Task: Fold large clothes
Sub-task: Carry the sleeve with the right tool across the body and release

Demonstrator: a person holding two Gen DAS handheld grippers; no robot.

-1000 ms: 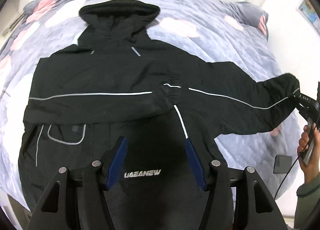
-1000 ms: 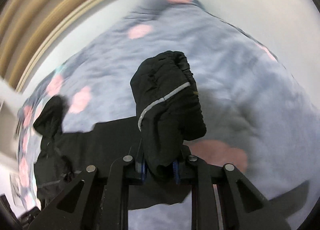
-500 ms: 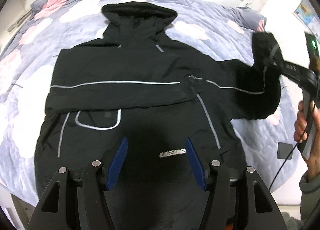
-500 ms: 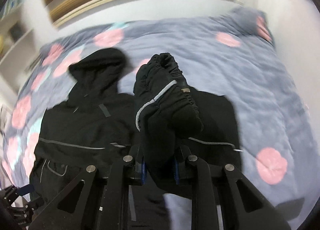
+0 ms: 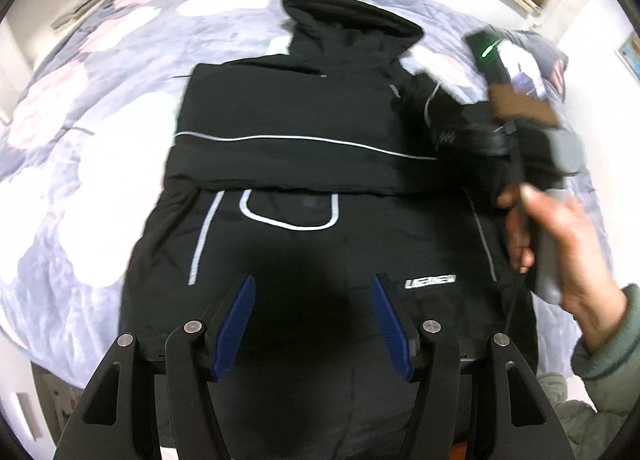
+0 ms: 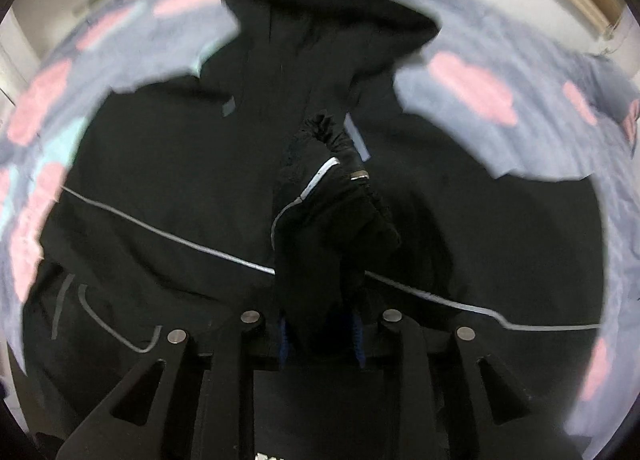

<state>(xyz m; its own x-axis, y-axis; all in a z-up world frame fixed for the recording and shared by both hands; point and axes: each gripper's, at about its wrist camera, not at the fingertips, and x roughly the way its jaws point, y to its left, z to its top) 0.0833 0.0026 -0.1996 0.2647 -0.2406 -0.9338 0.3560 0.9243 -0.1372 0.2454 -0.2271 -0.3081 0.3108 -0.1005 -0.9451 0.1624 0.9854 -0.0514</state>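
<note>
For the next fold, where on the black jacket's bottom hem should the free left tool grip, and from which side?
Grip the jacket at the hem's left corner, coming from above and from the left edge. There the fabric lies flat with its edge exposed on the quilt, and the open left tool hangs just over the hem.
</note>
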